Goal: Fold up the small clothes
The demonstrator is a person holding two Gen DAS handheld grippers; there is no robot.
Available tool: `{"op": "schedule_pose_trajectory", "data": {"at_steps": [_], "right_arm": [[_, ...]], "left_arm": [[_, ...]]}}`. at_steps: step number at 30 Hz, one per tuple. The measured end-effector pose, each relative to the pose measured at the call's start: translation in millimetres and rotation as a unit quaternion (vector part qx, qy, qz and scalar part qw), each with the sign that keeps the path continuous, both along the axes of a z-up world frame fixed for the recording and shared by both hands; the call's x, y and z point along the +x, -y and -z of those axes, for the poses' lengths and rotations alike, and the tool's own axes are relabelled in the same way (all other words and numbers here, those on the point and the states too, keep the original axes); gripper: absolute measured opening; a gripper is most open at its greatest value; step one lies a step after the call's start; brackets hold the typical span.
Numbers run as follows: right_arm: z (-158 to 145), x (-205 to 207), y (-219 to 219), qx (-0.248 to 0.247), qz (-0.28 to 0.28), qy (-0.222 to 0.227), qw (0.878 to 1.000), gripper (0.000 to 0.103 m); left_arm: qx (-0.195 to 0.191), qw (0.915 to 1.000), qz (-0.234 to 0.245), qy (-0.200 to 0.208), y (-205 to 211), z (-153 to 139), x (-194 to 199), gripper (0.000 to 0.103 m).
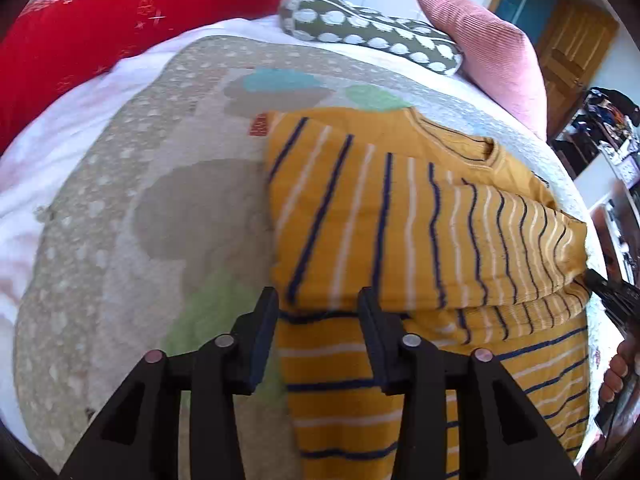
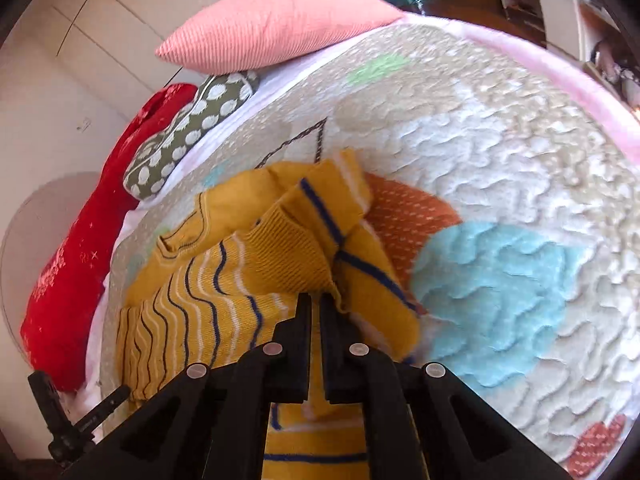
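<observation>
A mustard-yellow sweater (image 1: 400, 208) with navy and white stripes lies partly folded on a patterned quilt (image 1: 160, 200). One sleeve is laid across its body. My left gripper (image 1: 318, 304) hovers open over the sweater's left edge, and the pads stand apart with striped cloth showing between them. In the right wrist view, my right gripper (image 2: 316, 300) has its jaws nearly together at a raised fold of the sweater (image 2: 224, 312), pinching the knit by the ribbed edge. The right gripper (image 1: 608, 288) also shows at the sweater's right side in the left wrist view.
At the quilt's far edge lie a red pillow (image 1: 80, 32), a green pillow with white dots (image 1: 360, 28) and a pink ribbed pillow (image 1: 488, 52). A hand (image 1: 618, 368) shows at the right rim. Bare quilt (image 2: 500, 160) spreads right of the sweater.
</observation>
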State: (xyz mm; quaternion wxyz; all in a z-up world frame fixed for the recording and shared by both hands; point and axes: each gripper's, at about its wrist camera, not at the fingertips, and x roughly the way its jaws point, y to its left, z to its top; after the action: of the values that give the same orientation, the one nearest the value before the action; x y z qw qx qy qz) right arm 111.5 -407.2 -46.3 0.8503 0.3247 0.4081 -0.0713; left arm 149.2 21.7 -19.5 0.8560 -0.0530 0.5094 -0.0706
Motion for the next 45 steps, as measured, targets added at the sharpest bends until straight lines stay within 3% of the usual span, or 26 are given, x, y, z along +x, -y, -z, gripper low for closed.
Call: {"op": "schedule_pose_trajectory", "data": {"at_steps": [3,6,7,11,14,18,20,27,31,32,34,35,37,39,41,42,43,45], "right_arm": [[-14.1,-36.4,-3.9,-0.057,-0.002,-0.005,0.998,0.006],[-15.2,-83.3,-9.2,-0.08,-0.006,-0.006,0.997,0.007],[-13.0,-99.7,-10.2,-0.074,-0.013,-0.006,0.997,0.012],[9.1,-153.2,-29.2,-0.004,-0.073,-0.028,0.997,0.013],[16.2,-185.5,-46.5,0.01,-0.089,-0.019,0.996,0.013],[17.3,-214.6,-55.2,0.058,-0.107,-0.002,0.993,0.013],[19.9,-224.5,-58.8,0.074,-0.11,0.003,0.991,0.013],[28.1,-251.6,-76.6,0.099,-0.119,0.01,0.988,0.013],[29.1,-258.8,-81.7,0.12,-0.117,0.018,0.986,0.013],[28.1,-262.5,-83.7,0.129,-0.121,0.024,0.984,0.015],[25.6,-267.9,-87.4,0.143,-0.126,0.034,0.981,0.034],[24.1,-269.6,-89.2,0.14,-0.123,0.038,0.982,0.038],[23.1,-267.7,-92.8,0.129,-0.122,0.036,0.984,0.042],[26.0,-261.1,-95.5,0.114,-0.12,0.027,0.986,0.042],[30.1,-254.6,-99.5,0.1,-0.122,0.02,0.987,0.042],[30.4,-252.8,-101.1,0.092,-0.123,0.015,0.988,0.036],[29.1,-250.5,-101.9,0.079,-0.122,0.008,0.989,0.012],[23.6,-249.5,-99.9,0.075,-0.129,0.009,0.989,0.008]], "left_arm": [[-0.01,0.9998,-0.015,-0.005,-25.1,-4.0,-24.6,0.043],[-0.035,0.999,-0.023,-0.015,-42.5,-4.7,-57.9,0.044],[-0.044,0.9987,-0.02,-0.018,-45.1,-3.9,-70.4,0.045],[-0.1,0.994,-0.005,-0.046,-42.6,11.1,-118.5,0.048],[-0.107,0.9936,-0.002,-0.035,-37.0,13.4,-151.7,0.055],[-0.176,0.9829,0.011,-0.053,-34.3,21.3,-184.0,0.062],[-0.179,0.9826,0.018,-0.044,-30.3,23.1,-199.3,0.062],[-0.185,0.9804,0.056,-0.036,-5.8,27.9,-231.1,0.082],[-0.213,0.9721,0.075,-0.063,7.5,42.0,-241.5,0.085],[-0.222,0.9694,0.077,-0.071,8.7,44.9,-242.1,0.085],[-0.236,0.9661,0.07,-0.08,7.5,47.1,-238.8,0.084],[-0.24,0.9649,0.066,-0.083,6.4,46.7,-237.0,0.084],[-0.235,0.9668,0.056,-0.082,2.8,44.9,-235.4,0.066],[-0.205,0.9733,0.05,-0.091,2.8,46.3,-234.1,0.009],[-0.218,0.9699,0.047,-0.098,-2.8,48.1,-233.4,0.008],[-0.228,0.9675,0.044,-0.099,-5.9,46.8,-234.0,0.008],[-0.235,0.9663,0.042,-0.096,-8.4,42.9,-235.0,0.008],[-0.242,0.9657,0.045,-0.082,-12.2,30.2,-237.8,0.008]]}}
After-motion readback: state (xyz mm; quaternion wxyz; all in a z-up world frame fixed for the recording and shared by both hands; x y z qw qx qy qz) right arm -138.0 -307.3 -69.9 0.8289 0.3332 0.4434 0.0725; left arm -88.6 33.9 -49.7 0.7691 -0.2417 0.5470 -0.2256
